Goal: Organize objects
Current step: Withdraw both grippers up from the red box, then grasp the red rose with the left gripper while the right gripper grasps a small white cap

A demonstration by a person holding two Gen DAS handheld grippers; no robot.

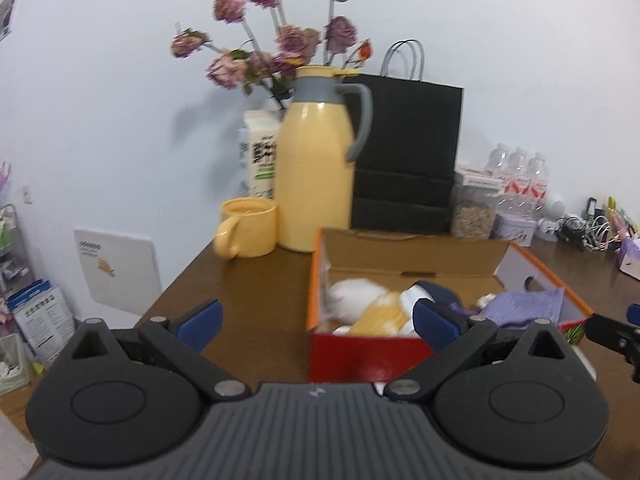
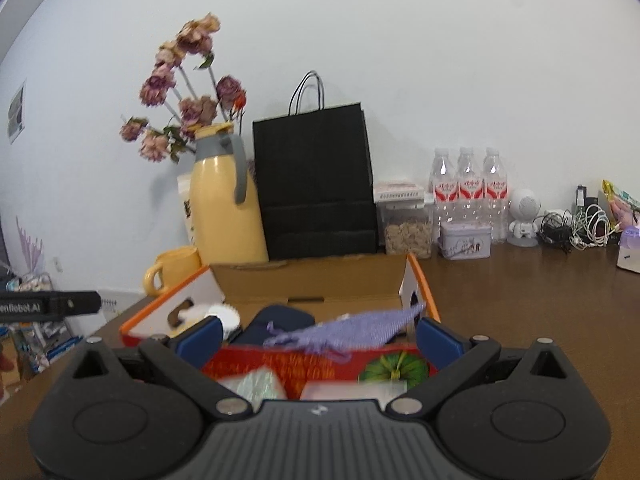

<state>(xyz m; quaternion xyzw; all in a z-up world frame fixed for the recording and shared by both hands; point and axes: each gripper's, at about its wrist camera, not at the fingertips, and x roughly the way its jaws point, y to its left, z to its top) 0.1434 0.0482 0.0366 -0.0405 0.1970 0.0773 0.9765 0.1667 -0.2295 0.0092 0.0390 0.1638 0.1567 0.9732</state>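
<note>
The left tool (image 1: 316,320) has its blue-padded jaws spread wide with nothing between them; it hovers over the near left corner of the open red box (image 1: 360,356), one pad over bare counter (image 1: 256,288), the other over the box's inside. The right tool (image 2: 318,338) is equally wide open and grips nothing; it sits low in front of the same box (image 2: 312,364), whose red front wall fills the gap between its pads.

Inside the box lie a lilac knitted cloth (image 2: 352,330) draped toward the right side, a dark navy item (image 2: 284,320) beside it, a white rounded object (image 1: 352,292) at the left, and something yellow (image 1: 380,314) near the front. The cardboard flap stands open at the back.

Behind the box on the counter stand a yellow thermos jug (image 1: 316,176) with a grey handle, a yellow mug (image 1: 248,226) just left of it, a black paper bag (image 2: 316,184), dried pink flowers (image 1: 276,36), a clear jar of grain (image 2: 408,234), a small lilac tin (image 2: 466,240) and three water bottles (image 2: 468,192). A tangle of cables (image 2: 576,228) lies far right.
</note>
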